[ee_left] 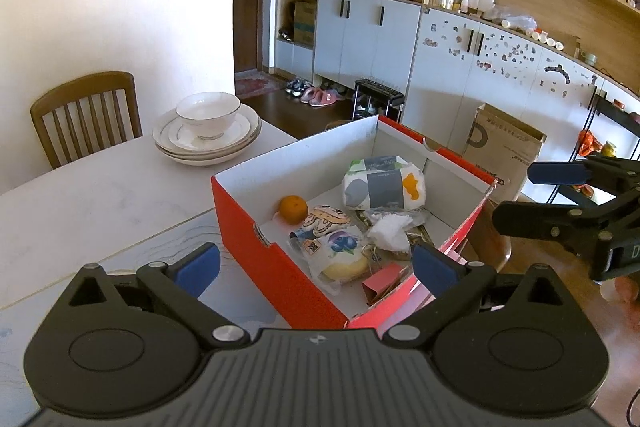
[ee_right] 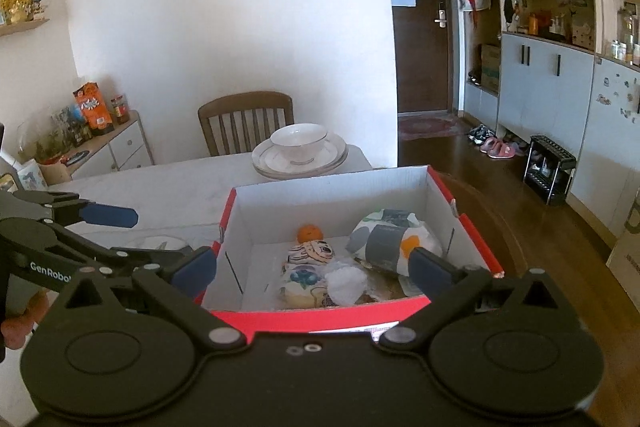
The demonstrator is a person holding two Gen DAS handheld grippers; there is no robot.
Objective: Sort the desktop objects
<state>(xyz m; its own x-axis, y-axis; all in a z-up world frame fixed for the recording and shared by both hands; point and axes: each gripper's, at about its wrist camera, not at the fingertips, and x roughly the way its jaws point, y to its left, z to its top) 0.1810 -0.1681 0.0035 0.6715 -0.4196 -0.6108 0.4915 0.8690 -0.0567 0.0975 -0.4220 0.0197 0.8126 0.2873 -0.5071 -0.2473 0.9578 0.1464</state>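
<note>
A red box with white inside stands on the white table. In it lie an orange, a tissue pack, a cartoon pouch, a wrapped bun, crumpled white paper and a pink clip. My left gripper is open and empty above the box's near corner. My right gripper is open and empty over the box's near wall; it also shows at the right of the left wrist view.
Stacked plates with a bowl sit at the table's far end before a wooden chair. A cardboard box stands on the floor right of the table. Cabinets line the right wall.
</note>
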